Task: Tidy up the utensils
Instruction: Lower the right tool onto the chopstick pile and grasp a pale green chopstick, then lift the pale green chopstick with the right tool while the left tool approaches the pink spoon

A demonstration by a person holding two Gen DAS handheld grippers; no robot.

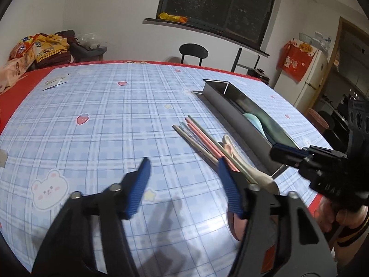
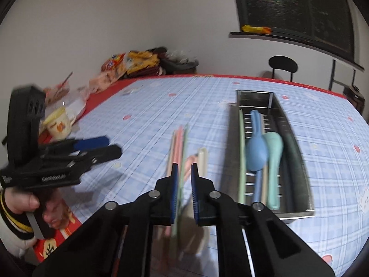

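Observation:
A steel utensil tray point(image 2: 297, 152) lies on the checked tablecloth and holds a blue spoon point(image 2: 256, 152), a teal spoon point(image 2: 274, 152) and a pale green chopstick point(image 2: 241, 157). Left of it lie loose pink, green and cream chopsticks point(image 2: 178, 138) and a cream spoon point(image 2: 201, 161). My right gripper point(image 2: 185, 173) hovers over these with its jaws a narrow gap apart, around a green chopstick, blurred. My left gripper point(image 1: 182, 166) is wide open and empty, left of the chopsticks point(image 1: 203, 136) and cream spoon point(image 1: 251, 170). The tray point(image 1: 230, 106) lies beyond.
A cartoon mug point(image 2: 58, 124) and snack bags point(image 2: 131, 64) sit at the table's far left on the red edge. A black chair point(image 1: 193, 52) stands behind the table. A fridge point(image 1: 311, 78) is at the right. Clothes and bags point(image 1: 41, 48) pile at the far corner.

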